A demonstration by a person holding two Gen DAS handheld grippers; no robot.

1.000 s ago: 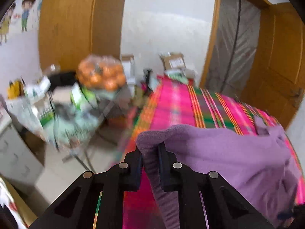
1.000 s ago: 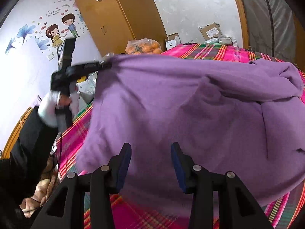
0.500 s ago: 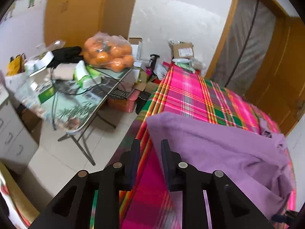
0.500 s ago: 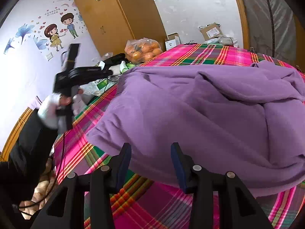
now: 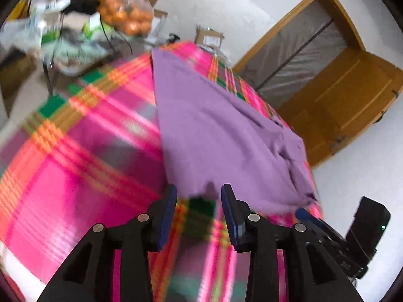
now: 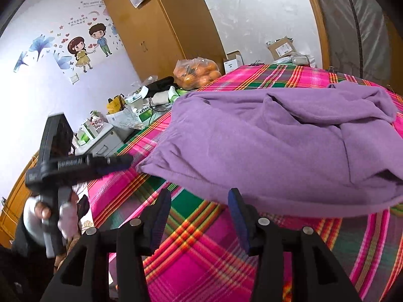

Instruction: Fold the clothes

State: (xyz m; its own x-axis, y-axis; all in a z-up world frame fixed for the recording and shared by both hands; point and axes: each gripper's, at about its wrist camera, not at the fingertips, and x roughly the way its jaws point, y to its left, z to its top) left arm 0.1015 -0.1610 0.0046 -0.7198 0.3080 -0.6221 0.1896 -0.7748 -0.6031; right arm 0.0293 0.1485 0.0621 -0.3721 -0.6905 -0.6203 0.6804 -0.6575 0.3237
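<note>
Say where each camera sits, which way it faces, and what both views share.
Left wrist: on the left gripper, jaws open, facing along the plaid bed toward the doorway; the right gripper shows at right.
Right wrist: on the right gripper, jaws open, facing the wardrobe wall; a hand shows.
Shared: purple garment, bag of oranges.

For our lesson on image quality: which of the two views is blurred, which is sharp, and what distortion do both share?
Left wrist view: motion-smeared pink plaid bedspread, sharp open left claw. Right wrist view: crisp purple knit garment. Both: fisheye bending and dark corners.
</note>
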